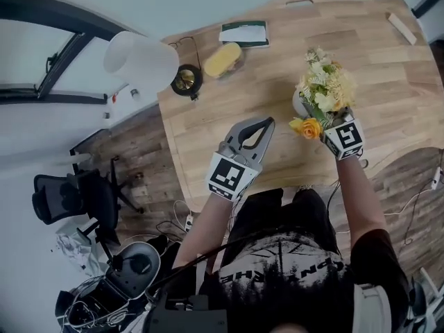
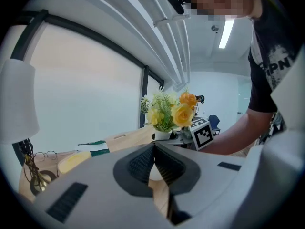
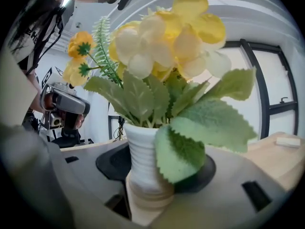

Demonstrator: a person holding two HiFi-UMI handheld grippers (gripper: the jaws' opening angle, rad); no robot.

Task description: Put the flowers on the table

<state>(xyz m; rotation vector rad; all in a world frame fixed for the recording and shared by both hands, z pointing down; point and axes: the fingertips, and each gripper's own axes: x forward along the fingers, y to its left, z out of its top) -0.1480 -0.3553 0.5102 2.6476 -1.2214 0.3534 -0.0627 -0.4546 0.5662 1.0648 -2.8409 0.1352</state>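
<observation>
Right gripper [image 3: 157, 171] clamped on the white vase [image 3: 142, 151] of flowers [image 1: 325, 87] over the table [image 1: 229, 96], left gripper [image 1: 258, 126] pinched together, empty; best lowered plumb, released once the base seats flat.

Bare table [image 1: 208, 130] is lying open across its middle and near edge, leaving a free lane ahead of the left gripper [image 1: 266, 125]. A lamp [image 1: 139, 60], glasses [image 1: 182, 44], a yellow object [image 1: 223, 60] and a notebook [image 1: 244, 33] are crowding the far left corner. The vase of flowers [image 1: 322, 89] is blocking the right-hand middle; a white block [image 1: 402, 28] is lying at the far right edge, open wood between them.
</observation>
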